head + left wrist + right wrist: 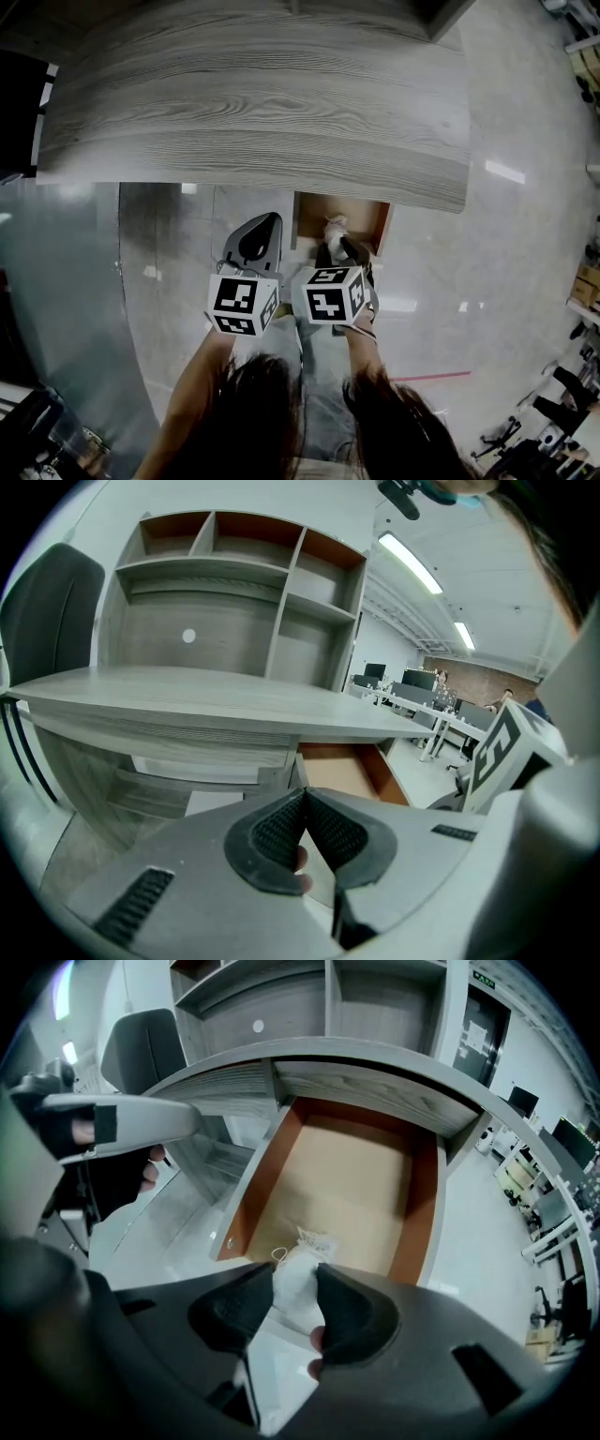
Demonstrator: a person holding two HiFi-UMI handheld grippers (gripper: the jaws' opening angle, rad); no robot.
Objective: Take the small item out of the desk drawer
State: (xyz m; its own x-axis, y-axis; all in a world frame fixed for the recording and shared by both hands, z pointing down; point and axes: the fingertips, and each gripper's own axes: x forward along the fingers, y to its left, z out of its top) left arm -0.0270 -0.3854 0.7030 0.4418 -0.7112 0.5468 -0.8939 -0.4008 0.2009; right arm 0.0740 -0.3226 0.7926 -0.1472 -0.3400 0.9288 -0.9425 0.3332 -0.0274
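- On the far left, a dark chair (47, 621) is standing beside the grey wooden desk (253, 103), and a shelf unit (234, 583) is sitting on the desk's back edge.
- I am holding the left gripper (302, 799) out in front of the desk, just left of the open drawer and angled a little downward.
- Its fingers (277, 836) are meeting at the tips with nothing between them, and they are touching nothing.
- Its marker cube (242, 305) is riding close beside the right gripper's cube (333, 292); the two are almost side by side.
- Moving right, the drawer (424, 1213) is standing pulled out from under the desk top. It is showing reddish-brown side walls and a pale tan bottom, bare apart from one thing at its front end.
- I am pointing the right gripper (298, 1293) steeply down over the front of that drawer.
- Its fingers (352, 1321) are standing wide but are clamping the small item, a white drawstring pouch (302, 1258), with a pad pressing on each side of it.
- The pouch is sitting at the drawer's near end, with its gathered neck and cord pointing toward the back of the drawer. I cannot tell whether it is resting on the drawer bottom or hanging clear of it.
- Further right, rows of office desks (422, 700) are filling the background on a pale glossy floor (506, 244).
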